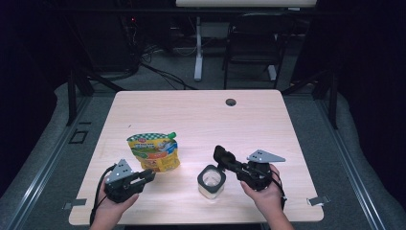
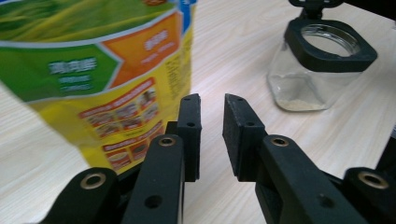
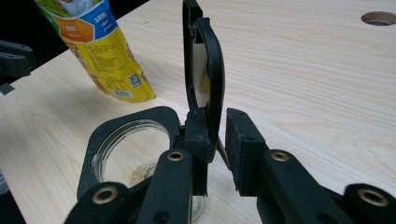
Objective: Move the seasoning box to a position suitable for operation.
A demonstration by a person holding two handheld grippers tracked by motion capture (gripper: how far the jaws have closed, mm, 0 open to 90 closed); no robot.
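Observation:
A yellow and green stand-up pouch (image 1: 153,151) with a green spout stands left of the table's middle. Close to its lower corner my left gripper (image 1: 148,176) is open, its jaws a small gap apart with nothing between them; in the left gripper view (image 2: 210,105) the pouch (image 2: 93,60) is just to their left. A square glass jar (image 1: 211,181) with a black rim holds a little pale powder. Its hinged black lid (image 3: 205,60) stands upright between the jaws of my right gripper (image 3: 217,126). The left pad lies against it, and a gap shows at the right pad.
The wooden table (image 1: 268,134) has a round cable hole (image 1: 231,102) near its far edge. A black chair (image 1: 253,43) and a desk leg stand on the floor beyond. The jar (image 2: 303,88) sits to the right of my left gripper.

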